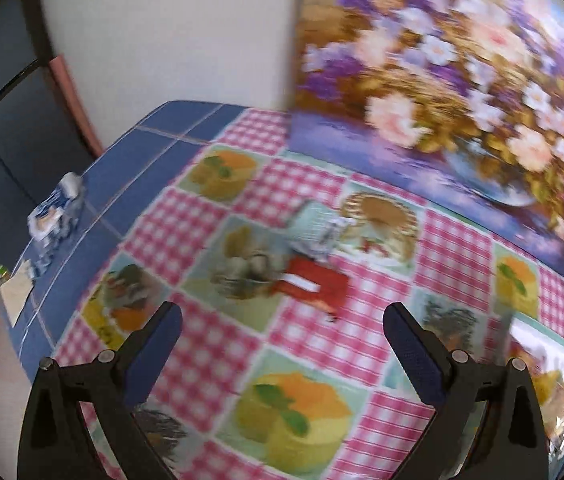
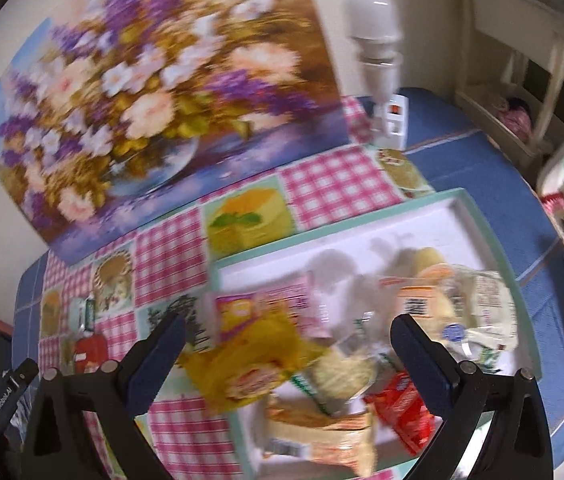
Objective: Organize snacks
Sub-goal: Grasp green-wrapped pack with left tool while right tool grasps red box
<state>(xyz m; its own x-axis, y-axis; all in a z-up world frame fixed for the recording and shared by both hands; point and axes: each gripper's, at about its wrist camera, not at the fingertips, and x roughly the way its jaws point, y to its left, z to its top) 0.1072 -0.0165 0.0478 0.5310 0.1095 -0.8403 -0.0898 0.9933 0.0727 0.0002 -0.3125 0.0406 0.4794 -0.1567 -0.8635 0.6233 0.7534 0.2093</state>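
We find the table (image 1: 186,128) covered by a blue grid-lined cloth, with a patchwork oilcloth (image 1: 322,336) of pink gingham and fruit-and-basket panels laid over its middle. A large floral painting (image 1: 462,80) stands upright at the far edge, resting against a plain white wall (image 1: 162,20).

The left gripper (image 1: 282,320) hangs above the oilcloth with its jaws spread wide and nothing between them. Just beyond its fingertips lies a red snack packet (image 1: 314,286), flat on the cloth, with a pale silvery packet (image 1: 318,228) close behind it. A blue-and-white wrapped packet (image 1: 56,216) sits well to the left on the blue cloth.

The right gripper (image 2: 288,328) is likewise wide open and empty, poised above a white tray with a mint-green rim (image 2: 362,204). The tray holds a heap of snacks: a yellow bag (image 2: 250,364), a red packet (image 2: 402,412), a tan bag (image 2: 322,436) and a clear bag of pale rolls (image 2: 462,300). Motion blur prevents us from reading any label; the contents are uncertain.

A white dispenser-like appliance (image 2: 382,72) stands beyond the tray near the painting. A cream shelving unit (image 2: 522,80) occupies the right side of the room.
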